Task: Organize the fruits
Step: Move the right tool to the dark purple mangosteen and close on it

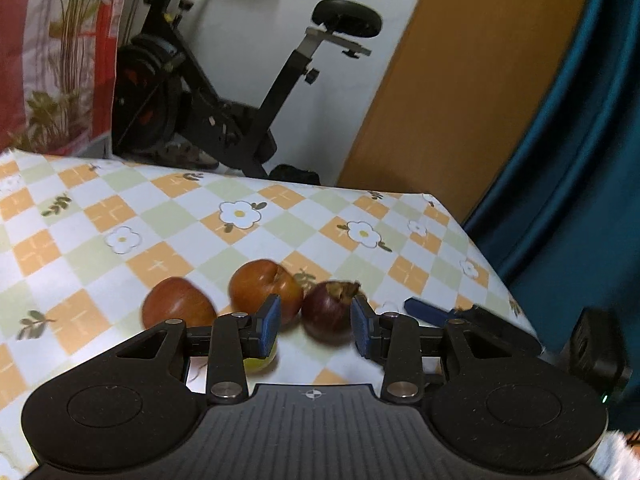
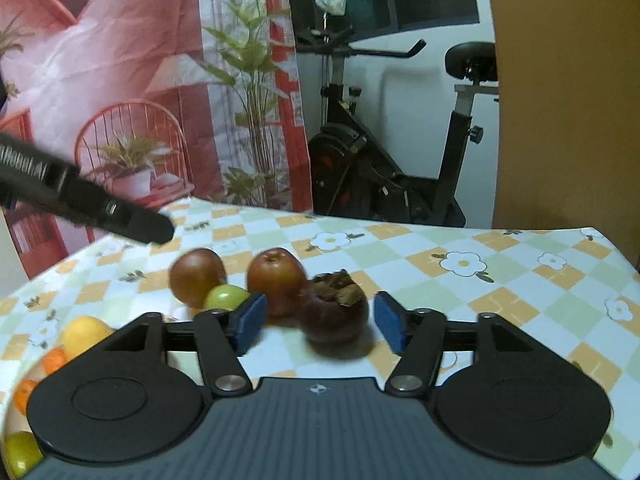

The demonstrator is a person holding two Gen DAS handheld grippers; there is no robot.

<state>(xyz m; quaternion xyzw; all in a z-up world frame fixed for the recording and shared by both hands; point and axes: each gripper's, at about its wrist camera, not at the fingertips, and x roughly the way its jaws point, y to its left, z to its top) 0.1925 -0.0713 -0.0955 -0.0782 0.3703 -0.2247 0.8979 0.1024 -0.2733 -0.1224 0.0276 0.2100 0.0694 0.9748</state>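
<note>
Three round, glossy fruits sit clustered on the checked floral tablecloth (image 2: 500, 280): two reddish-brown apples (image 2: 276, 280) and a dark purple mangosteen (image 2: 334, 316). The right gripper (image 2: 320, 324), tilted downward, gapes empty; the left gripper (image 1: 314, 326) likewise holds nothing.

Left gripper (image 1: 314, 326) is pointing downward, blue pads (image 1: 269, 326) standing apart, gripping nothing. Right gripper (image 2: 320, 326) is tilting down more shallowly, its jaws gaping wider, pads (image 2: 390, 326) pressing on nothing.
</note>
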